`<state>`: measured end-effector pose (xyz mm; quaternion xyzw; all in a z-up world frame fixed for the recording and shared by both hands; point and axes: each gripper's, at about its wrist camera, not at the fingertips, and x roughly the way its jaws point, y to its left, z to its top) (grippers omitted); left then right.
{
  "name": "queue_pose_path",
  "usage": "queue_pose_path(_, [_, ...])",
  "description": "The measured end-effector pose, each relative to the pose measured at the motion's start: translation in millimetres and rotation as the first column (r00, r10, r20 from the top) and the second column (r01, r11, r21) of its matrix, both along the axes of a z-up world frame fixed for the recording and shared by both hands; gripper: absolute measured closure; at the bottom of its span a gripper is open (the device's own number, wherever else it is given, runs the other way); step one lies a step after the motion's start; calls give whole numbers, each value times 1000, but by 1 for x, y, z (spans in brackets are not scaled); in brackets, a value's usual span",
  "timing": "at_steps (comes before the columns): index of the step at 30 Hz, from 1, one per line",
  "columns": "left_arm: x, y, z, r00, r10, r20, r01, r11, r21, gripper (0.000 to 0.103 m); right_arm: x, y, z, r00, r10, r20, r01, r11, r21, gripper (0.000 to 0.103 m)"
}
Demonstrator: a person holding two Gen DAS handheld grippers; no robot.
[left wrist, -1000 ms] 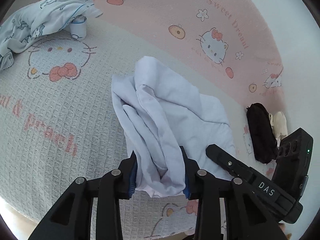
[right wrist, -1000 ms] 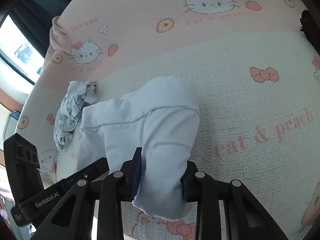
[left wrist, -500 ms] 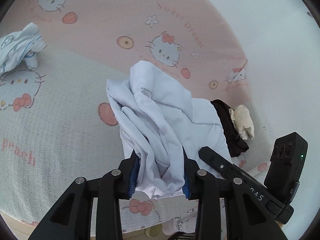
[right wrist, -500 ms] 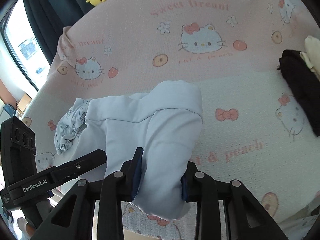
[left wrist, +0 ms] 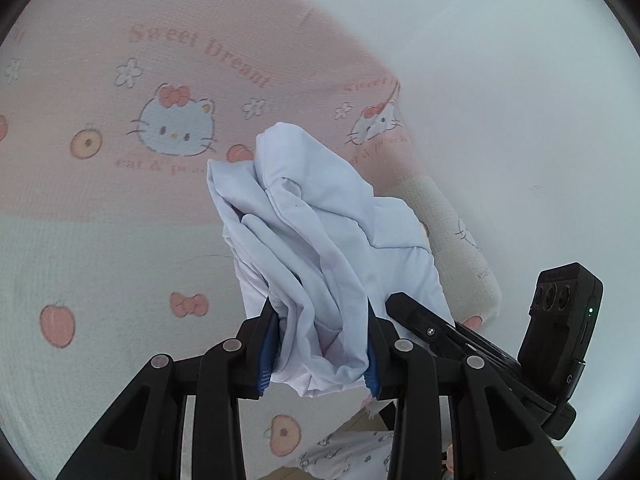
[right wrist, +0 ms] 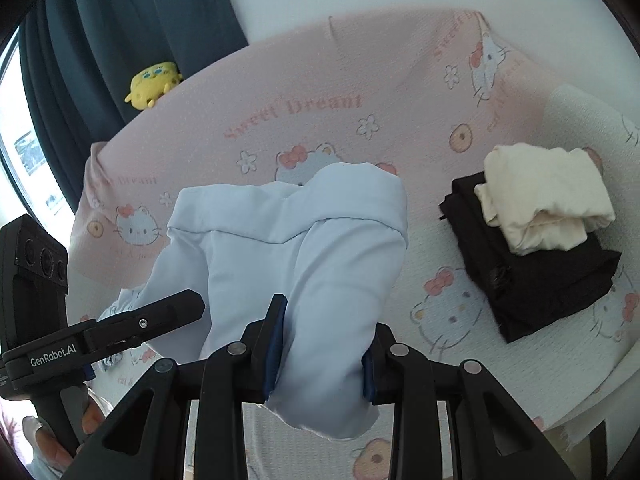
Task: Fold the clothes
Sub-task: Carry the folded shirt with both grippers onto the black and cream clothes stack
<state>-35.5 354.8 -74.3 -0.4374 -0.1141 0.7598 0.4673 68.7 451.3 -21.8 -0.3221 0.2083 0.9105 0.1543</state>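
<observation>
Clamping down on a bunched fold of the pale blue garment point(left wrist: 320, 240), the left gripper point(left wrist: 320, 344) is carrying it with jaws clenched; the right gripper point(right wrist: 320, 344) is pinching another fold of the same cloth, jaws likewise clenched. Garment is hanging above the cartoon-cat blanket point(right wrist: 320, 92). Off to the right, a cream garment point(right wrist: 544, 196) is lying on a folded black garment point(right wrist: 532, 280). A yellow plush toy point(right wrist: 154, 82) is sitting at the far edge.

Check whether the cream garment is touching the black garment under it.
Touching. The right wrist view shows the folded cream garment resting directly on the folded black garment, with no gap between them.
</observation>
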Motion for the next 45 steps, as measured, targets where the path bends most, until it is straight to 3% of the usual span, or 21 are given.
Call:
queue_pose_path(10, [-8,154,55,983,-172,-71,175,984,33,71,33,127,65,993,-112,-36,116,984,139,72])
queue_pose_path(20, [-12,260,67,961,-268,-74,271,962,31,71,50,218,79,979,-204,-2,201,964,172,72])
queue_pose_path(29, [-27,281,41,963,-269,-18,270,963,8,71,35,281,48,984,-178,-19,179,979,95,72])
queue_pose_path(33, [-32,287,16,956,-291,47,292,956,-12,71,24,300,23,985,-173,18,171,984,57,72])
queue_pose_path(39, [-28,293,-21,941,-336,42,338,935,-103,72,19,323,-22,976,-201,89,204,978,-32,67])
queue_pose_path(45, [-23,284,-23,933,-354,62,359,928,-103,71,41,336,-39,972,-235,12,234,958,-166,58])
